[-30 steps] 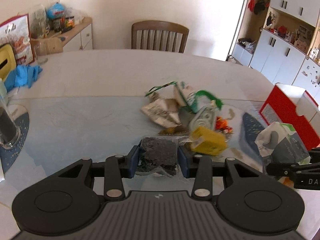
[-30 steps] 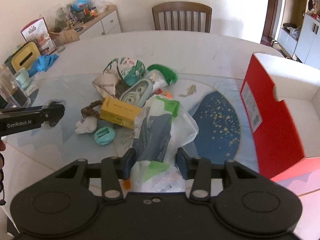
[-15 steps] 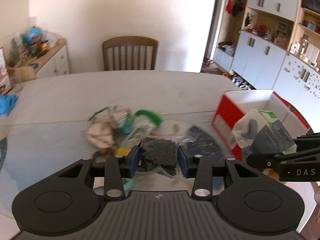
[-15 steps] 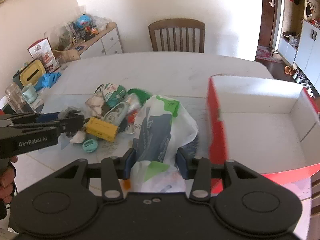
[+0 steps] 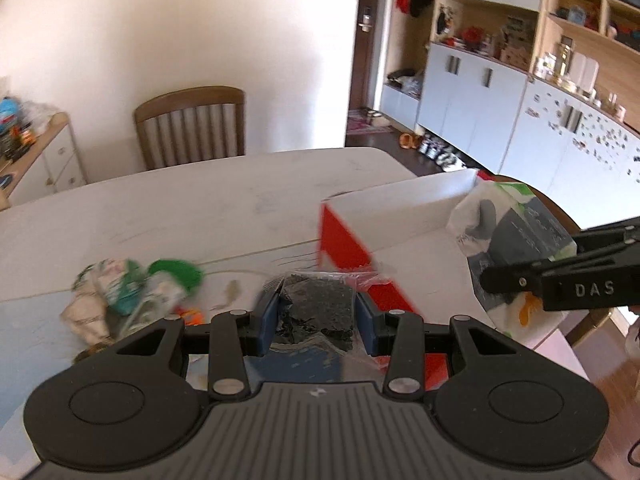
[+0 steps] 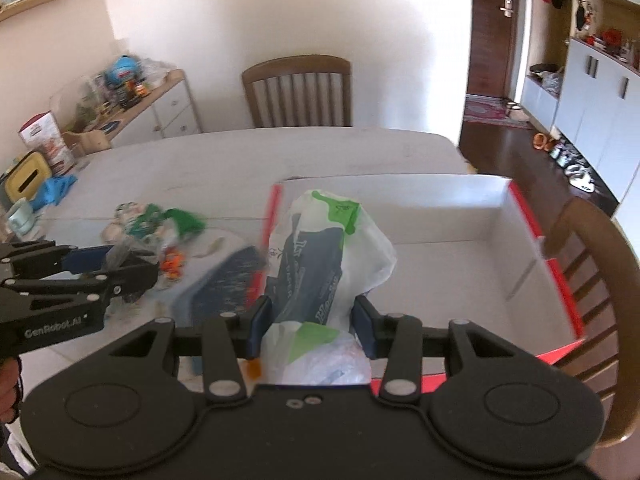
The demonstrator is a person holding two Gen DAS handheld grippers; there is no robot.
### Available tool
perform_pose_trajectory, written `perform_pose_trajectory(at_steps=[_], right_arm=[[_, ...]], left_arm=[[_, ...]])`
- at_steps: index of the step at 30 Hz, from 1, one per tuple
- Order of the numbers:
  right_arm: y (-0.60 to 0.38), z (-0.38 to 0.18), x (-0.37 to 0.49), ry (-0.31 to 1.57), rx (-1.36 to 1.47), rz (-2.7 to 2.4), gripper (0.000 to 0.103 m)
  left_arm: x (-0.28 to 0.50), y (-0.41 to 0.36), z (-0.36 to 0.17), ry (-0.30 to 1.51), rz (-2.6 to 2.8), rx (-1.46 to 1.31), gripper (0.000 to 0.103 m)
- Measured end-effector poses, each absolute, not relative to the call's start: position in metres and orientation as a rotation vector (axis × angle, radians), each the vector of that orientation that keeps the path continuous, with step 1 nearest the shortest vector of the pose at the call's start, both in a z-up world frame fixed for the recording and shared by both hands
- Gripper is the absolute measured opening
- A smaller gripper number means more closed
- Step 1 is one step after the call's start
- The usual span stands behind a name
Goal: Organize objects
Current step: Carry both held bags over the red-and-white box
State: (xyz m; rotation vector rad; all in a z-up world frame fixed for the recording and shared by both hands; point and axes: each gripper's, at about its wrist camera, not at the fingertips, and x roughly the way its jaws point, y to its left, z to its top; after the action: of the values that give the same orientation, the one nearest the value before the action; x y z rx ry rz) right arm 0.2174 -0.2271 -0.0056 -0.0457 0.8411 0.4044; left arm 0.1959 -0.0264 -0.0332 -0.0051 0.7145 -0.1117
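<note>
My left gripper (image 5: pixel 316 314) is shut on a clear packet of dark dried stuff (image 5: pixel 318 304) and holds it above the table, just left of the red box's near corner. My right gripper (image 6: pixel 311 318) is shut on a white plastic bag with green and dark blue print (image 6: pixel 324 256), held over the left edge of the open red box with white inside (image 6: pixel 460 240). The bag (image 5: pixel 516 236) and box (image 5: pixel 352 248) also show in the left wrist view. A pile of loose items (image 6: pixel 156 228) lies on the table to the left.
A wooden chair (image 6: pixel 298 92) stands at the table's far side, and another chair (image 6: pixel 592 280) stands right of the box. A sideboard with clutter (image 6: pixel 132 100) is at the far left. A yellow tissue box (image 6: pixel 26 172) and blue cloth (image 6: pixel 56 190) lie at the table's left edge.
Both grippers have swung right and up with their loads. The pile has slid to the left of both views, and the bag now hangs over the red box.
</note>
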Motion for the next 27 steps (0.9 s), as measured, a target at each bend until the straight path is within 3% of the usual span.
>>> perform_pose_trajectory(at_steps=[14,27], right_arm=[[-0.286,-0.03,0.272,0.87,-0.084,0.339,0.044],[-0.293,-0.084,0.307,1.01,-0.113,0.333,0.044]], left_arm=[[0.278,-0.112,-0.046,0.767,-0.201,0.097,0.04],[0.349,-0.152,-0.092,0.932,-0.236,0.152,0.04]])
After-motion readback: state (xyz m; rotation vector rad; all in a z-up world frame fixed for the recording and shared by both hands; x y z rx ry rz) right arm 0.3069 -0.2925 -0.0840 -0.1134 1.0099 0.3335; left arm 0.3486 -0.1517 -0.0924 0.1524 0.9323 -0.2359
